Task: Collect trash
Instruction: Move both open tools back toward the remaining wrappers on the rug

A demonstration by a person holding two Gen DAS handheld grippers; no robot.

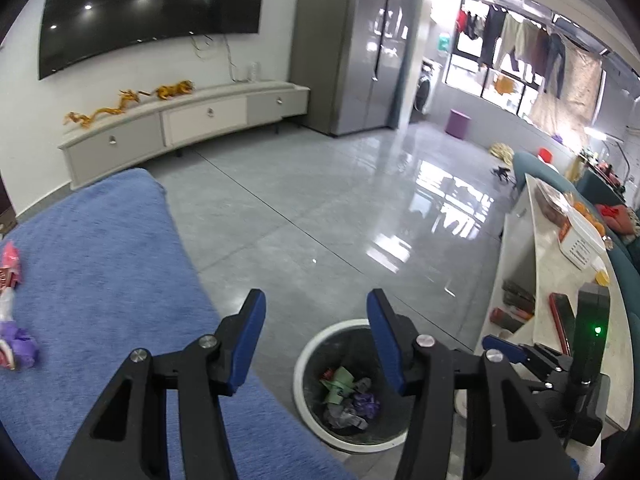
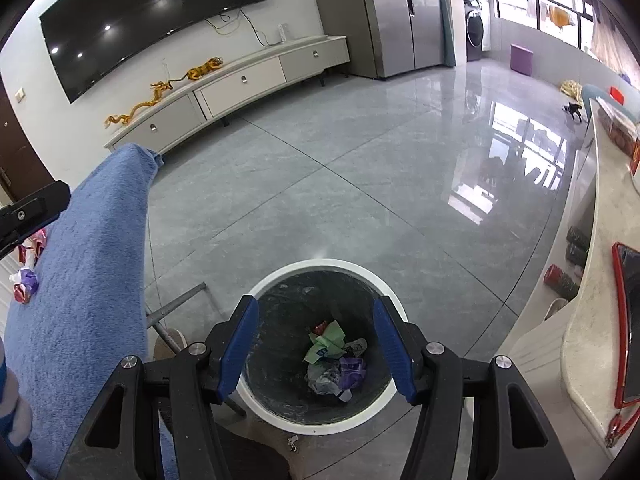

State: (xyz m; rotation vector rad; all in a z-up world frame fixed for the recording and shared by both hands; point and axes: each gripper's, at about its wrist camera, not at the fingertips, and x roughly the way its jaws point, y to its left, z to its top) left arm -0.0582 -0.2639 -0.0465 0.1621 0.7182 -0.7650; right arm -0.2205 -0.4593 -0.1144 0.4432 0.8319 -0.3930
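Note:
A white-rimmed bin point(image 2: 320, 266) stands on the grey floor and holds crumpled trash point(image 2: 336, 360): green paper, a purple wrapper, pale plastic. My right gripper point(image 2: 316, 308) hangs open right above it, nothing between its blue pads. The left gripper point(image 1: 316, 300) is also open and empty, over the edge of a blue cloth-covered surface point(image 1: 104, 264), with the bin point(image 1: 304, 360) below and to its right. On the cloth at far left lie a pink wrapper point(image 1: 10, 268) and a purple crumpled scrap point(image 1: 18, 340). That trash on the cloth point(image 2: 26, 280) also shows in the right wrist view.
A white counter point(image 2: 580, 340) at the right carries a red-cased phone point(image 2: 628, 320) and boxes. A low TV cabinet point(image 1: 200, 120) runs along the far wall under a wall screen. Metal legs point(image 2: 176, 304) stand under the blue surface, beside the bin. Glossy floor lies beyond.

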